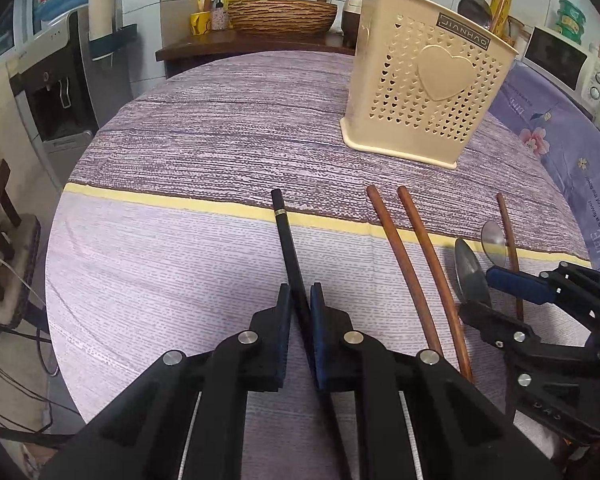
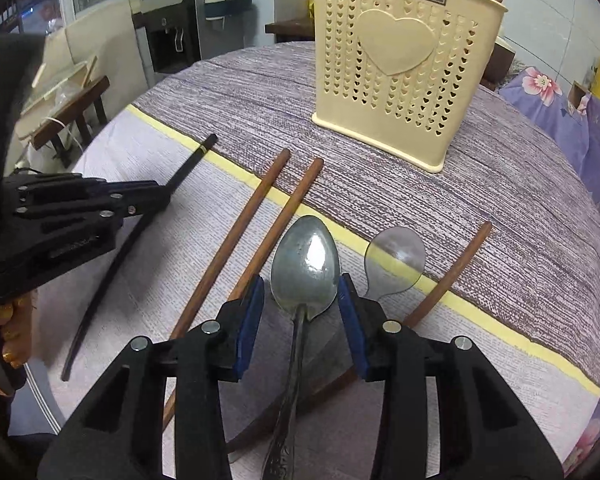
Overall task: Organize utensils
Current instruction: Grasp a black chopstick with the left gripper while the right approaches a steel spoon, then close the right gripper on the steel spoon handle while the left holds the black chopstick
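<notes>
A cream perforated utensil holder (image 1: 420, 84) with a heart stands at the table's back right, also in the right wrist view (image 2: 396, 68), with a spoon and chopsticks in it. My left gripper (image 1: 300, 300) is shut on a black chopstick (image 1: 286, 236) that lies on the cloth. My right gripper (image 2: 300, 292) is open, its fingers on either side of a metal spoon (image 2: 305, 266) lying on the cloth. Two brown chopsticks (image 2: 260, 216) lie left of the spoon. A clear plastic spoon (image 2: 396, 262) and another brown chopstick (image 2: 452, 272) lie right of it.
The round table has a purple striped cloth with a yellow band (image 1: 160, 198). A water dispenser (image 1: 56, 92) stands at the left, a wicker basket (image 1: 282, 16) on a shelf behind, a microwave (image 1: 568, 60) at the right. A wooden stool (image 2: 68, 108) stands beside the table.
</notes>
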Demonstrator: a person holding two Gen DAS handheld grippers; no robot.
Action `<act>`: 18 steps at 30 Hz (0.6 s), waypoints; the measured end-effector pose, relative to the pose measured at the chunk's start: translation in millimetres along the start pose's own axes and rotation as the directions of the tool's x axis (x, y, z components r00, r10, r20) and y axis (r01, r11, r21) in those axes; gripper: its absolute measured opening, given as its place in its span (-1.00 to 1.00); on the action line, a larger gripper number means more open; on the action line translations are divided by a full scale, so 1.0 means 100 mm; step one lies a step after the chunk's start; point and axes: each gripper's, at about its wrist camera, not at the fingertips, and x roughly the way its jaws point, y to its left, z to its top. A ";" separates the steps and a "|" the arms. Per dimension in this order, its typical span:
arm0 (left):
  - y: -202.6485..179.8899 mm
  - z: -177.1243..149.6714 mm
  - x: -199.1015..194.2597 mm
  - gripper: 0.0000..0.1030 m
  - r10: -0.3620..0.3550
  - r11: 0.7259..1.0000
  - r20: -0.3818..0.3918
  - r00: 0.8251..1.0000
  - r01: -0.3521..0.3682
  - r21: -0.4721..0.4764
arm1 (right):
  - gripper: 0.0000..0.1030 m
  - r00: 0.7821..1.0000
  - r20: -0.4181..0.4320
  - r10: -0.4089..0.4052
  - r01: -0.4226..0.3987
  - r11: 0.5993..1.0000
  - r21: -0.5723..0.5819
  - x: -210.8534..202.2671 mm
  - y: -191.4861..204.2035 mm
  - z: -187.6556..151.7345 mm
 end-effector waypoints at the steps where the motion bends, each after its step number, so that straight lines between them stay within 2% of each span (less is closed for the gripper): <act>1: 0.01 0.00 0.00 -0.78 -0.002 1.000 0.000 1.000 0.002 -0.001 | -0.24 1.000 -0.002 0.002 -0.002 1.000 0.003 0.01 0.00 0.01; 12: 0.01 0.00 0.00 -0.78 -0.005 1.000 0.000 1.000 0.005 0.001 | -0.23 1.000 0.003 0.013 -0.013 1.000 0.015 0.05 -0.04 0.11; 16: 0.01 0.01 0.00 -0.78 -0.006 1.000 0.001 1.000 0.006 0.000 | -0.07 1.000 0.007 0.015 -0.015 1.000 0.001 0.00 -0.06 0.11; 18: 0.01 0.00 0.00 -0.78 -0.004 1.000 0.001 1.000 0.004 0.001 | -0.07 1.000 -0.003 0.007 -0.007 1.000 -0.005 0.03 -0.06 0.09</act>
